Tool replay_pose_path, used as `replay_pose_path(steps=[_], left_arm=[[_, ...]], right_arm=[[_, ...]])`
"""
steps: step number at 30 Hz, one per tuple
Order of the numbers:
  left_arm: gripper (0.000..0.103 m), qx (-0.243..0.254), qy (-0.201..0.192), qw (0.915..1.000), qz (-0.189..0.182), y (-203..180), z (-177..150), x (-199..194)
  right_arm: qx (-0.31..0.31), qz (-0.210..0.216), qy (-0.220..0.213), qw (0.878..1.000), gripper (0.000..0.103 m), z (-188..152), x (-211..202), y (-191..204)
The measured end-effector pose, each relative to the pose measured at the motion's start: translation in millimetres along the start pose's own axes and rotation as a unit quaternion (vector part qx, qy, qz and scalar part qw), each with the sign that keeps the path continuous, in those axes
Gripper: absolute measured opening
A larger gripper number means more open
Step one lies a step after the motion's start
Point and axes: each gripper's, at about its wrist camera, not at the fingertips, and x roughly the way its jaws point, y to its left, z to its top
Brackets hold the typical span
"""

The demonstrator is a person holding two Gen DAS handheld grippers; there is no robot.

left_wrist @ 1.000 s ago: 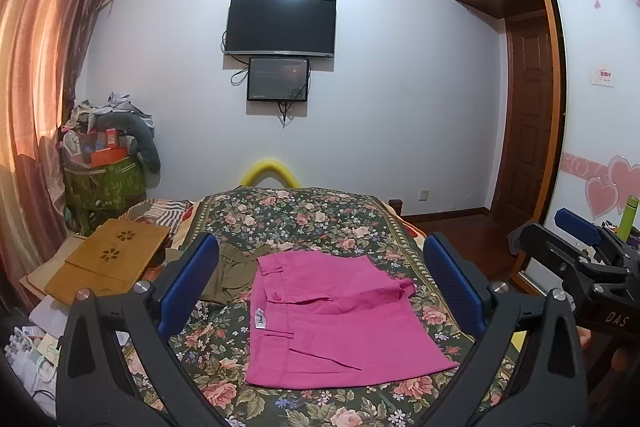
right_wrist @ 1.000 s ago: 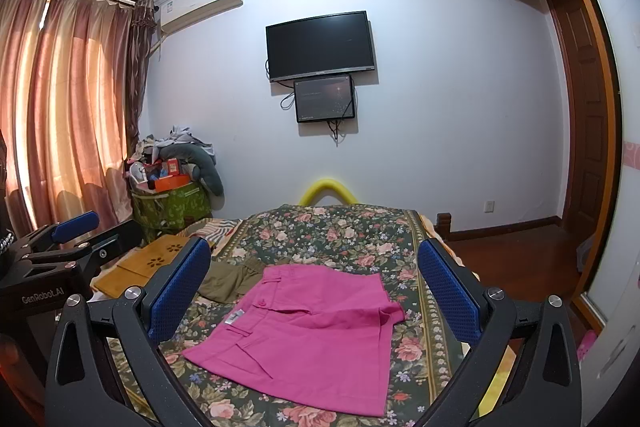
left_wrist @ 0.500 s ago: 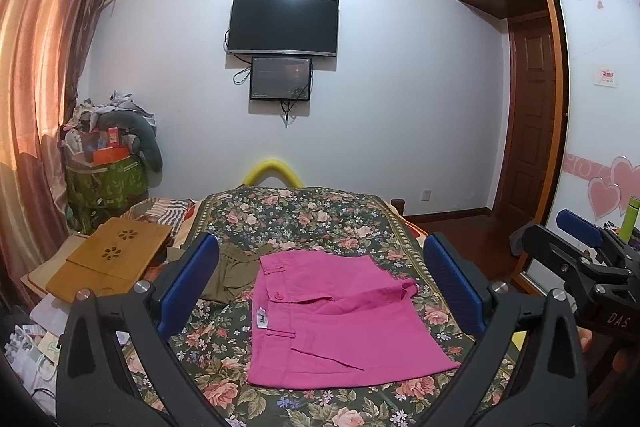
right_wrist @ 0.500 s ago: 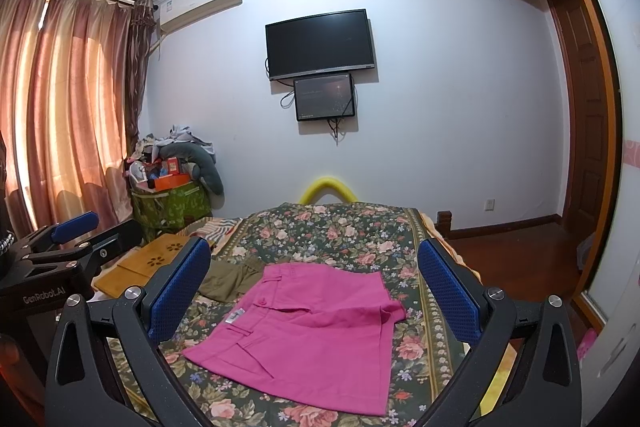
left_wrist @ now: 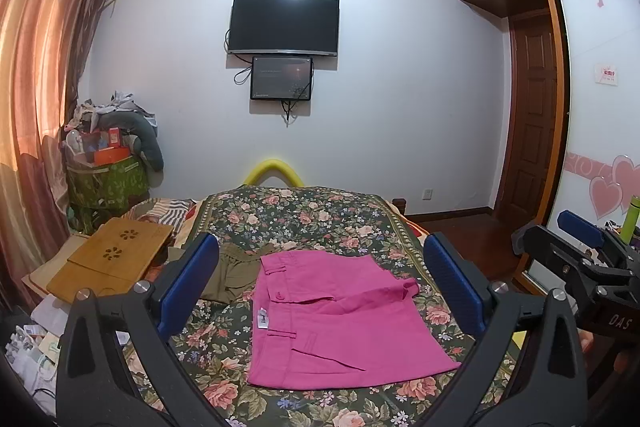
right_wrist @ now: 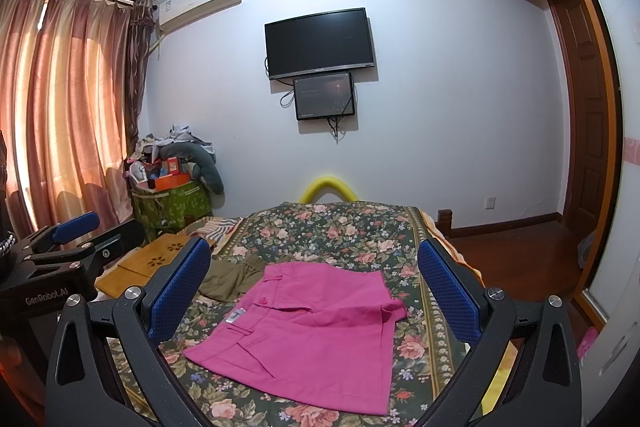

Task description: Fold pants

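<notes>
Pink pants lie flat on the floral bedspread, folded over once, waistband to the left. My left gripper hovers open above and in front of them, blue pads wide apart with nothing between. My right gripper is likewise open and empty, held off the fabric. The right gripper also shows at the right edge of the left wrist view, and the left gripper at the left edge of the right wrist view.
An olive-green garment lies bunched left of the pink pants. A wooden lap tray sits off the bed's left side, with a full green bin beyond. A wardrobe and door stand to the right.
Both views have barely shifted; the grippers hold nearly still and stay open. The pants have not moved.
</notes>
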Motion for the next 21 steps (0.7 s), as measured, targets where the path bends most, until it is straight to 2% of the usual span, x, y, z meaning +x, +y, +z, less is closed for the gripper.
replay_pose_path(steps=[21], left_arm=[[0.103,-0.002,-0.002,1.0,0.003,2.5,1.5,0.9]], right_arm=[[0.001,0.0,0.0,1.0,0.103,-0.8,-0.6,2.4]])
